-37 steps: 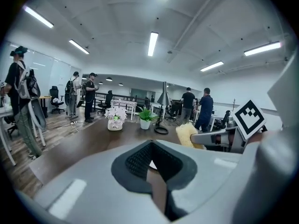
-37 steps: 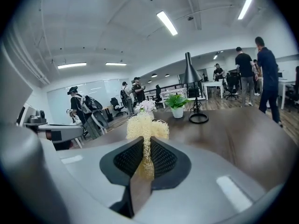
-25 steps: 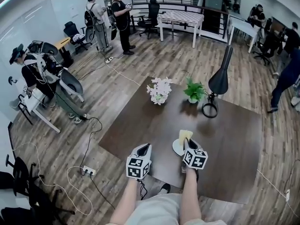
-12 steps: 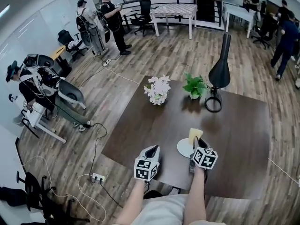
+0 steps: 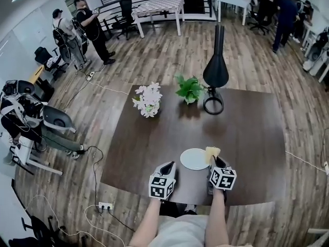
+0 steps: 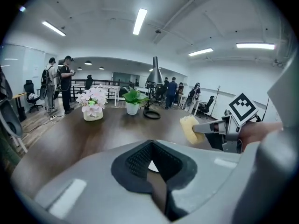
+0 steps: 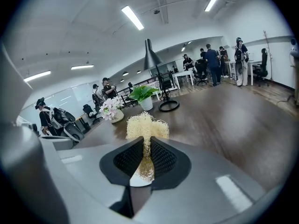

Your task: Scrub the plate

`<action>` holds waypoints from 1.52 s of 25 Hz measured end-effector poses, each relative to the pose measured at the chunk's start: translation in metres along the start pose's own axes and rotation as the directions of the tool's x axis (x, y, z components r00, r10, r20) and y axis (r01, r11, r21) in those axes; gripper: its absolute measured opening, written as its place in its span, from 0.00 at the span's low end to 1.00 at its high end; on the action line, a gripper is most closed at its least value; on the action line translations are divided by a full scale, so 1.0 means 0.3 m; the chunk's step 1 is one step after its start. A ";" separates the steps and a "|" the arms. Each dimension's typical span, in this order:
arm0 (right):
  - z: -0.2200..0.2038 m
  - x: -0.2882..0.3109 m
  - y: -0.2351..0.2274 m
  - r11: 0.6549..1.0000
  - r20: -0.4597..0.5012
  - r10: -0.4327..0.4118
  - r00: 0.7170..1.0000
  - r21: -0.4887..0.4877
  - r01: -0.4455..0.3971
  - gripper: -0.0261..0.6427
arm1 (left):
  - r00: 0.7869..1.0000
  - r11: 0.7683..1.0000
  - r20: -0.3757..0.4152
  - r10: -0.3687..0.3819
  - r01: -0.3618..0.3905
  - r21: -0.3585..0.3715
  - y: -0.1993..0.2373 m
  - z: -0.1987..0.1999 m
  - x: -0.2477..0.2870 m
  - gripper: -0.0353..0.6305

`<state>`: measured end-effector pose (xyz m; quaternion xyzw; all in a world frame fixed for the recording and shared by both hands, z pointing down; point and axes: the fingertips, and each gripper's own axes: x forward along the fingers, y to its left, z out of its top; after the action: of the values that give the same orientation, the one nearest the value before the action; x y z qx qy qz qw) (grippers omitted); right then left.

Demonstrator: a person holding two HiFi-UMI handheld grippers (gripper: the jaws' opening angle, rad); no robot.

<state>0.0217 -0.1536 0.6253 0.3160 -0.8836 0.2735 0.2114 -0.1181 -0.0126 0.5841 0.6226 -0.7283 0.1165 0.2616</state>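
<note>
A white plate lies on a dark wooden table in the lower centre of the head view, close to the table's near edge and between 2 hand-held grippers. The right gripper, just right of the plate, is clamped on a yellow mesh sponge that pokes out past its tips at the plate's right rim; whether sponge and plate touch cannot be told. In the right gripper view the sponge stands pinched between the 2 dark pads at frame centre, with a sliver of the plate showing white below it. The left gripper sits just left of the plate, its jaws drawn together with nothing between them. In the left gripper view a small patch of the plate shows behind the meeting tips, and the right gripper with its sponge appears at centre right. Toward the top of the head view, at the table's far side, stand a pot of white flowers, a green plant and a black lamp. 2 people stand in the upper left.
</note>
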 end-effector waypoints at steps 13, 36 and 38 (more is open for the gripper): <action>-0.014 -0.068 -0.014 0.984 -0.011 -0.171 0.985 0.039 0.171 0.14 | 0.976 0.977 -0.061 -0.207 0.210 0.046 -0.035 0.096 0.142 0.05; -0.167 -0.033 0.175 0.908 -0.040 -0.413 0.910 0.057 0.415 0.14 | 0.848 0.861 -0.202 -0.490 0.507 0.043 0.072 -0.021 0.215 0.05; -0.178 -0.006 0.184 0.909 -0.053 -0.412 0.909 0.044 0.415 0.14 | 0.840 0.856 -0.221 -0.496 0.516 0.040 0.071 -0.057 0.229 0.05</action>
<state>-0.0034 -0.0839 0.6457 0.4957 -0.7842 0.2530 0.2744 -0.1409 -0.0580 0.6377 0.7897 -0.5007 0.1417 0.3249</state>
